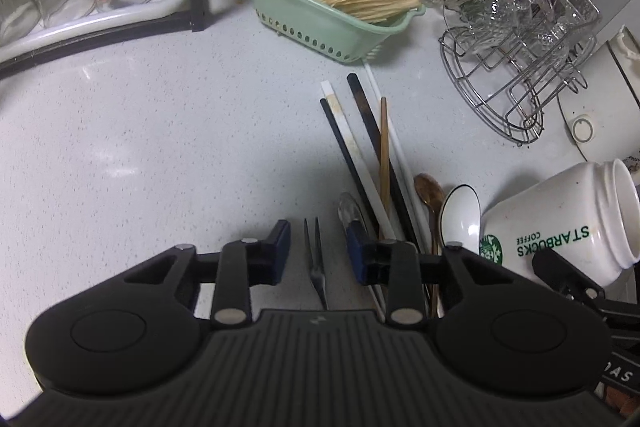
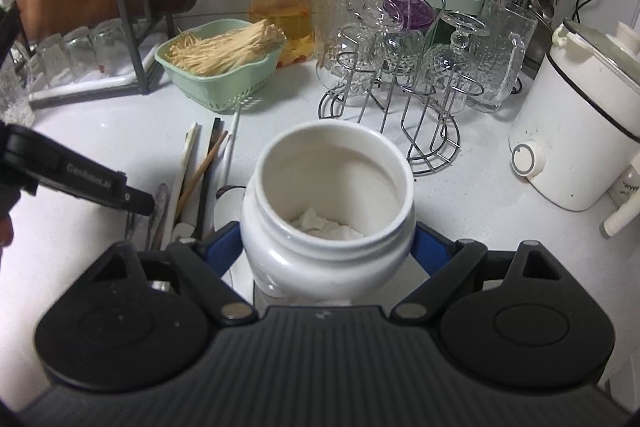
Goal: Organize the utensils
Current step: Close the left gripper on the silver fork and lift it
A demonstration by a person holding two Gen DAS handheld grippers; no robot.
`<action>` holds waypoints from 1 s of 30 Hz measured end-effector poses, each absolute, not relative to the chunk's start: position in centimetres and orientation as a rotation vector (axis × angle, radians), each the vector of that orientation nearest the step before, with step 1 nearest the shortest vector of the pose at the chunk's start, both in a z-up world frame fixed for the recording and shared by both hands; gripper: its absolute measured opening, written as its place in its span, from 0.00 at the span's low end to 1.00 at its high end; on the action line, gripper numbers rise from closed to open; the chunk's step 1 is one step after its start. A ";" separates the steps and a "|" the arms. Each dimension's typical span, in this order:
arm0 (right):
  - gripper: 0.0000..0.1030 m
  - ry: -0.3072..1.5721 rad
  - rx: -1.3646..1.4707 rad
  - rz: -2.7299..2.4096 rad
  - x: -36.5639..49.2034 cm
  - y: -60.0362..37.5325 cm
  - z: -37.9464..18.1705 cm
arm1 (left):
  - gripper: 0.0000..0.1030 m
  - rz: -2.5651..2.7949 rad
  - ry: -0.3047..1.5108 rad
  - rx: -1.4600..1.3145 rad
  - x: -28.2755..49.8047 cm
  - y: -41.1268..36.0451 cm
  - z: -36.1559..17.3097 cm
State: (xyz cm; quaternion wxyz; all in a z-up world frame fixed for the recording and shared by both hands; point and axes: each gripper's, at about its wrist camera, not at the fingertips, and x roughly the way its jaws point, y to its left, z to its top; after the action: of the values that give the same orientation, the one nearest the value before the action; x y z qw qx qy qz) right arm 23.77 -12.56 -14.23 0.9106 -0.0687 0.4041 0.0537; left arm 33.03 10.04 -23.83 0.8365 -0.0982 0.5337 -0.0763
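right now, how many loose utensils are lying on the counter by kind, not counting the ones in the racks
chopsticks: 5
spoons: 3
fork: 1
total: 9

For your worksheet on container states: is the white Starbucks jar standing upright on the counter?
No, the white Starbucks jar lies tilted, its mouth facing sideways.
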 end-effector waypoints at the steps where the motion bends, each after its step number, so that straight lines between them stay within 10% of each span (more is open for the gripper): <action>1: 0.88 0.834 -0.139 0.111 23.8 -12.6 -14.2 | 0.31 -0.161 1.127 -0.204 33.1 9.9 -23.8; 7: 0.88 0.836 -0.144 0.116 23.8 -12.6 -14.2 | 0.10 -0.145 1.132 -0.162 33.4 9.3 -23.9; 30: 0.88 0.820 -0.140 0.128 23.2 -12.6 -14.2 | 0.08 -0.178 1.027 -0.130 31.0 9.1 -19.2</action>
State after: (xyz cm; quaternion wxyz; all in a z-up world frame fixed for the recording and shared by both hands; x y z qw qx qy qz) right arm 23.21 -12.55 -14.20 0.9128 -0.0682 0.3980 0.0622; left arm 30.97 9.05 -19.18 0.8652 -0.0619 0.4902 -0.0850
